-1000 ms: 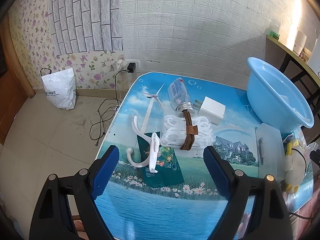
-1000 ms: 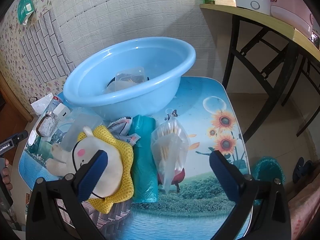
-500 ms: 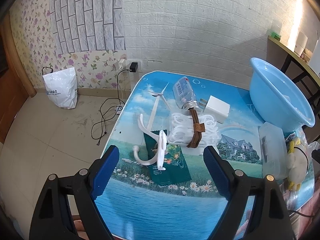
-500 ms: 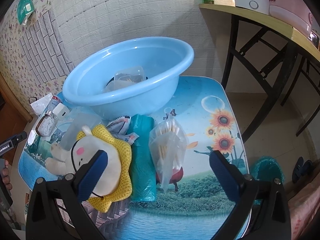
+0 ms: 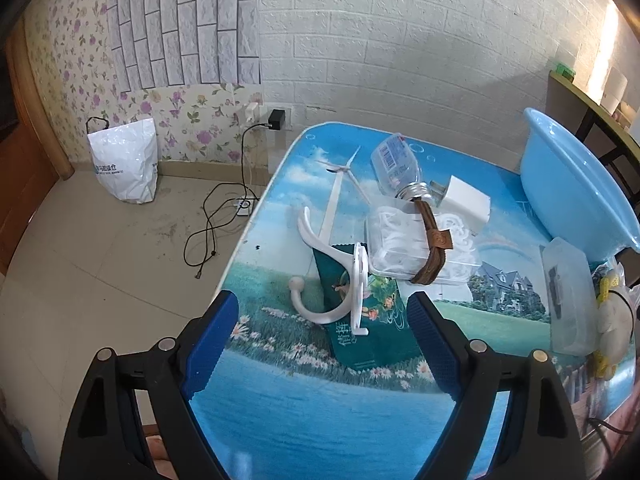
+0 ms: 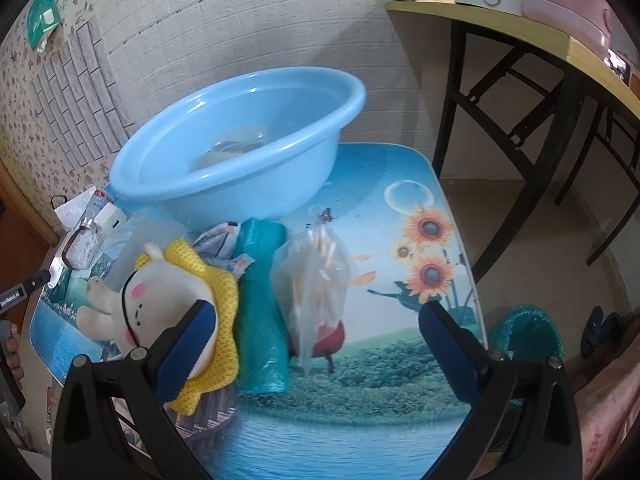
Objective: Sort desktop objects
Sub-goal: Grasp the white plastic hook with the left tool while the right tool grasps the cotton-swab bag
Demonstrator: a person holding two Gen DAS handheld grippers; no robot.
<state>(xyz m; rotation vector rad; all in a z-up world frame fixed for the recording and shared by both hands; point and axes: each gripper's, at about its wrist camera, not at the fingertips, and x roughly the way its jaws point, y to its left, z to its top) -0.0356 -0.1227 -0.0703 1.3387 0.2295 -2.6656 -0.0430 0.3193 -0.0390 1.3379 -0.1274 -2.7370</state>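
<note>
In the left wrist view my left gripper [image 5: 322,338] is open and empty above the table's near edge. In front of it lie a white coat hook [image 5: 338,276], a green packet [image 5: 368,320], a clear box of white cable [image 5: 404,246] with a brown strap, a clear bottle [image 5: 394,164] and a white charger [image 5: 466,202]. In the right wrist view my right gripper [image 6: 316,338] is open and empty above a plush toy in yellow mesh [image 6: 160,300], a teal roll [image 6: 260,304] and a bag of cotton swabs [image 6: 314,280]. The blue basin [image 6: 240,148] stands behind them.
A clear lidded box [image 5: 568,292] lies by the basin [image 5: 576,184] at the right of the left wrist view. A white bag [image 5: 124,160] and cables lie on the floor to the left. A black-legged side table [image 6: 520,52] stands to the right of the table.
The left gripper has drifted left, so the objects sit further right in its view. The right gripper has eased a little closer to the toy and bags. Both stay open.
</note>
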